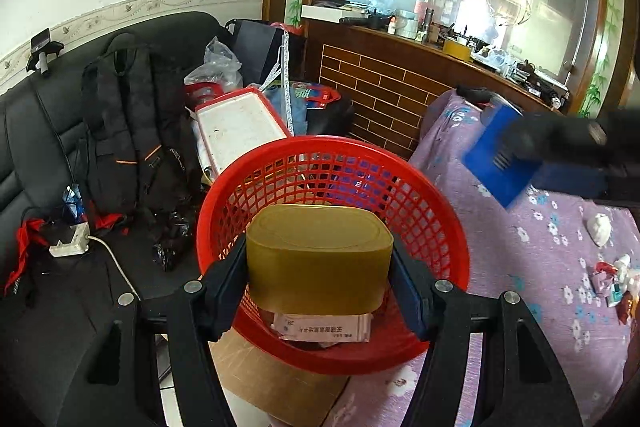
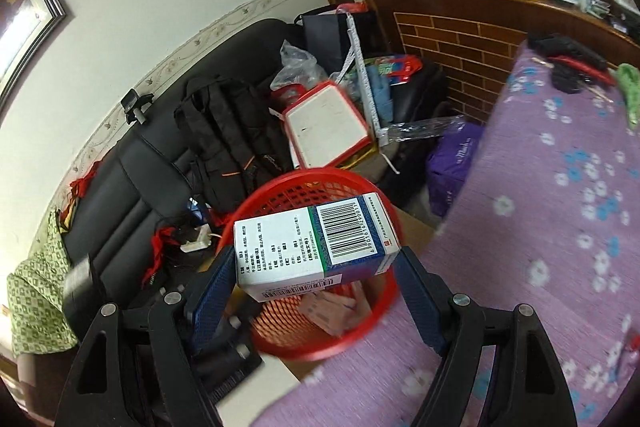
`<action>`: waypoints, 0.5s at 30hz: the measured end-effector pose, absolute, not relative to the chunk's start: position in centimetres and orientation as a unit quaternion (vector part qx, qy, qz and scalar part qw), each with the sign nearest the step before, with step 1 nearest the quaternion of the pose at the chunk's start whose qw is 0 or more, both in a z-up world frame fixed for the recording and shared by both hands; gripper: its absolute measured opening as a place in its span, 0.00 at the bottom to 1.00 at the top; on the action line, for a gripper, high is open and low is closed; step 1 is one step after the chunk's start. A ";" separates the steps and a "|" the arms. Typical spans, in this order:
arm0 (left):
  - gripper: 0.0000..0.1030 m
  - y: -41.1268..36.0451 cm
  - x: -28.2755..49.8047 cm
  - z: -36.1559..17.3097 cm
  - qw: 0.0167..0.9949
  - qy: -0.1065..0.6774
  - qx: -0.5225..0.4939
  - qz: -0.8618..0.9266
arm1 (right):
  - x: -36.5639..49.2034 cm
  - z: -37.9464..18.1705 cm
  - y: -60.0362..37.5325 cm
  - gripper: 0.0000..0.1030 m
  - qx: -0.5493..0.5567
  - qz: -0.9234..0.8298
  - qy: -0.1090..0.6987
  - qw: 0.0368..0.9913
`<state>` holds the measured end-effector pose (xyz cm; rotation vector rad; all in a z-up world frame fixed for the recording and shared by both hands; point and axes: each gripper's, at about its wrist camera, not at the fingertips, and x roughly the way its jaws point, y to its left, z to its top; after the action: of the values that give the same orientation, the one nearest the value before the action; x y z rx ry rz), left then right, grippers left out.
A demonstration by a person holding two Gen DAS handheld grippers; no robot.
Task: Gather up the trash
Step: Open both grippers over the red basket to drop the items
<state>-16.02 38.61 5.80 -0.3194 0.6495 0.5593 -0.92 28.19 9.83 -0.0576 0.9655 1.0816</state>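
Jaws of the left gripper (image 1: 319, 277) closed on a yellow-brown container (image 1: 319, 255), pads pressed against its two sides, held directly over the red mesh basket (image 1: 456, 251). Jaws of the right gripper (image 2: 316, 285) likewise clamped on a white and blue medicine box (image 2: 318, 245), barcode face up, tilted, also above the red mesh basket (image 2: 384, 303). Lay inside the basket already: a flattened white paper packet (image 1: 325, 329) with printed text, seen under the container, and pinkish papers (image 2: 340, 311), blurred, seen under the box. Stood on a sheet of brown cardboard (image 1: 276, 383), that basket, right beside the edge of a surface draped in a purple floral cloth (image 1: 532, 267). Seen blurred from the left wrist, to the right above the cloth: the right gripper (image 1: 560, 155) with its blue box. Scattered on the cloth further right: a crumpled white tissue (image 1: 600, 229) and a small heap of wrappers (image 1: 616, 281). Spread beyond the basket on the left: a black sofa (image 1: 36, 155) bearing a white power strip (image 1: 70, 245), a black backpack (image 1: 120, 131), and a red-rimmed white tray (image 1: 240, 127) leaning among bags. Farther back, a brick-patterned wooden desk (image 1: 384, 87), cluttered on top.
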 end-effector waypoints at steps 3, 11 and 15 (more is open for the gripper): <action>0.62 38.9 -15.7 5.5 0.896 0.314 -0.157 0.271 | -0.4 9.4 30.1 0.82 -0.021 0.499 0.450 0.740; 0.76 38.8 -15.4 5.5 0.900 0.307 -0.155 0.266 | 1.0 8.9 30.1 0.87 0.002 0.499 0.459 0.735; 0.76 38.3 -15.7 5.8 0.902 0.303 -0.161 0.263 | 1.0 9.5 27.6 0.87 0.010 0.492 0.451 0.745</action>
<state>-15.70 38.27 5.78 -0.3328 0.6257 0.5432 0.99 27.61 9.49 0.0220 0.9873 1.0761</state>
